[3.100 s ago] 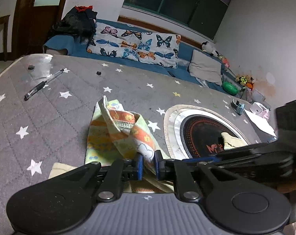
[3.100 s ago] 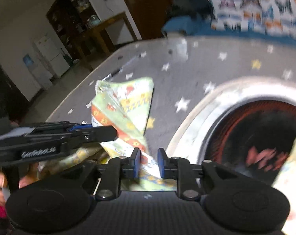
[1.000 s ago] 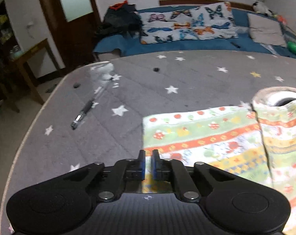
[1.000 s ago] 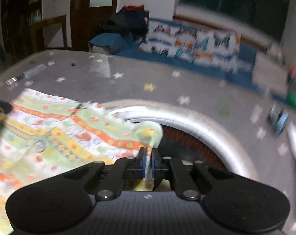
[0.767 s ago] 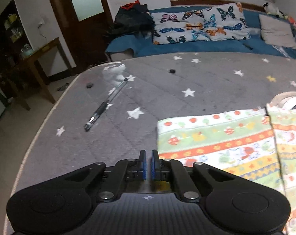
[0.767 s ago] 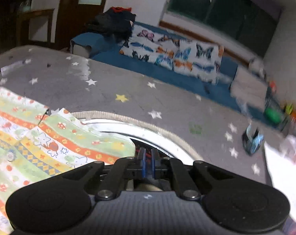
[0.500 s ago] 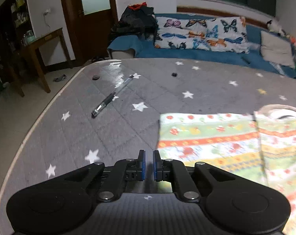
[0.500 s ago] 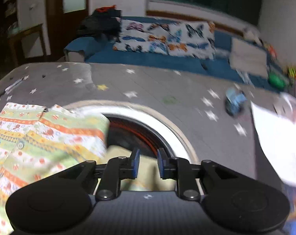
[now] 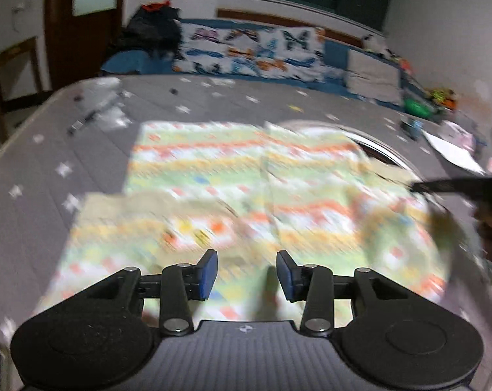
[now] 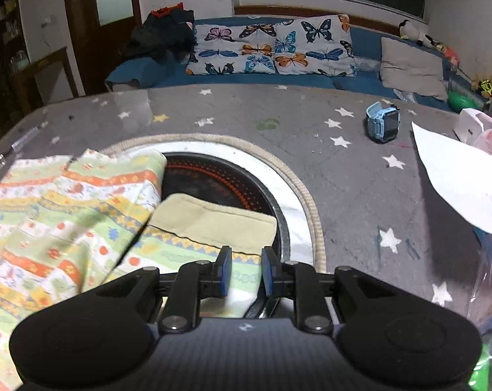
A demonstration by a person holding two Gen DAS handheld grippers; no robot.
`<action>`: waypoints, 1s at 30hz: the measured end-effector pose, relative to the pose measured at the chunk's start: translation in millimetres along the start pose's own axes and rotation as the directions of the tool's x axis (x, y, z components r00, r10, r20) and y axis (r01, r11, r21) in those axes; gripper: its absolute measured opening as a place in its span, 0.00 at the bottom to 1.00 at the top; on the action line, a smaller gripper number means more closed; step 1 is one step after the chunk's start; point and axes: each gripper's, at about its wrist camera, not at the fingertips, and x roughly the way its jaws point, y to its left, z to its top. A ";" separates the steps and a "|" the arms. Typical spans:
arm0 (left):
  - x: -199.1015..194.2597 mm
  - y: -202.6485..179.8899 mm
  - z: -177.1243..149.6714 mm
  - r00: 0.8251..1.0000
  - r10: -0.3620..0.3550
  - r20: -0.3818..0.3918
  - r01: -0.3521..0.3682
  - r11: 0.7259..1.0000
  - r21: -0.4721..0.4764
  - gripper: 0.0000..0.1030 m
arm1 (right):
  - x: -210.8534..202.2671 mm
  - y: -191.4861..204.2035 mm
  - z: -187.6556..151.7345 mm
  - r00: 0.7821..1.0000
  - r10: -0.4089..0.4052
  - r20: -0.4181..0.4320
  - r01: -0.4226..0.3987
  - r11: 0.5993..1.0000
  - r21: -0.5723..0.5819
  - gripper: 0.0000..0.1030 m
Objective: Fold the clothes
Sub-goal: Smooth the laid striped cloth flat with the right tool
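Note:
A child's garment [image 9: 246,195] with green, orange and yellow printed stripes lies spread flat on the grey star-print table cover [image 9: 50,137]. The left wrist view is motion-blurred. My left gripper [image 9: 247,273] is open and empty, hovering over the garment's near edge. In the right wrist view the garment [image 10: 56,202] lies at the left, its right part with a plain beige cuff [image 10: 213,221] draped over a round black cooktop [image 10: 219,176]. My right gripper [image 10: 245,272] is open and empty just above the garment's right edge.
A pen [image 10: 27,137] lies at the table's far left. A blue watch [image 10: 382,122], a white paper sheet [image 10: 457,176] and a plastic bag [image 10: 487,130] sit at the right. A blue sofa with butterfly cushions [image 10: 272,49] runs behind the table.
Both grippers let go of the garment and opened wide. The garment went from held up to lying spread on the table. The left gripper pulled back and swung right.

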 end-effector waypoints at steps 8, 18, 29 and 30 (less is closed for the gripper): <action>-13.7 -49.6 -33.4 0.998 -0.067 0.009 0.064 0.981 0.185 0.44 | -8.7 -0.1 -7.6 0.996 -0.051 0.067 0.054 0.998 -0.043 0.00; -20.6 -73.8 -37.0 0.980 -0.199 -0.004 0.193 0.945 0.263 0.44 | -26.2 -21.7 -3.4 0.998 -0.035 0.055 0.034 0.999 0.019 0.18; -12.7 -96.2 -50.6 0.968 -0.248 -0.040 0.245 0.899 0.363 0.44 | 8.7 6.5 3.3 0.999 -0.030 0.037 0.030 0.999 -0.011 0.43; -11.4 -97.3 -51.1 0.968 -0.248 -0.043 0.246 0.897 0.367 0.44 | 9.7 7.8 3.1 0.999 -0.033 0.040 0.033 0.999 -0.005 0.43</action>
